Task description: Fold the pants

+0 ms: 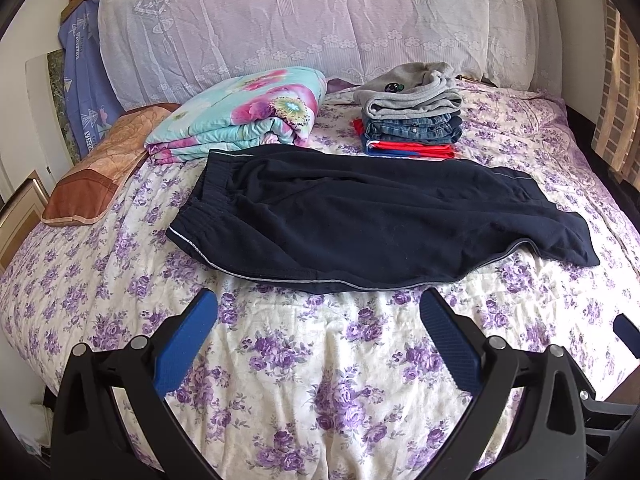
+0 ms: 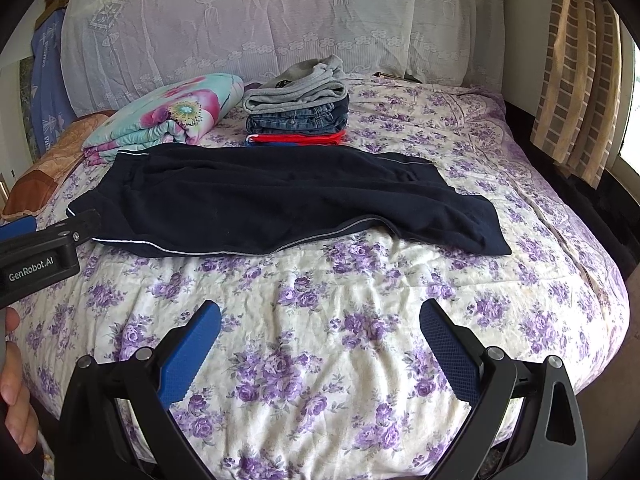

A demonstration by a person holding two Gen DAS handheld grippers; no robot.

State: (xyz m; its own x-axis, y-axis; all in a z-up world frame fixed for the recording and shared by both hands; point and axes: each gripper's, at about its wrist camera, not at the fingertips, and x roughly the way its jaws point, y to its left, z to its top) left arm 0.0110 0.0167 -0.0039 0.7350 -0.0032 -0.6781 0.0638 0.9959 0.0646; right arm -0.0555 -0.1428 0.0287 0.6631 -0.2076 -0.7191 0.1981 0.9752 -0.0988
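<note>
While both claws hang over the bare front part of the bed, neither has hold of anything: left claw (image 1: 320, 312) wide open, right claw (image 2: 320, 320) wide open, fingers spread above the flowered sheet (image 2: 320, 280). We note the pants (image 1: 360, 220) lying just ahead of both, already doubled leg on leg, waistband to our left, cuffs to our right, near edge marked by a pale stripe. Beyond them: a folded quilt (image 1: 240, 116) and a stack of folded clothes (image 1: 412, 112), near the far edge of the pants.

Judgement: the lengthwise fold looks done; the crosswise fold remains. For a clean result we would take the cuff end with the right claw at the near corner, pinching both layers, and pin the waistband side with the left claw. Carry the cuffs low across toward the waistband. Risks: grabbing sheet with the cloth; the wrinkle near the cuffs folding in crooked.
</note>
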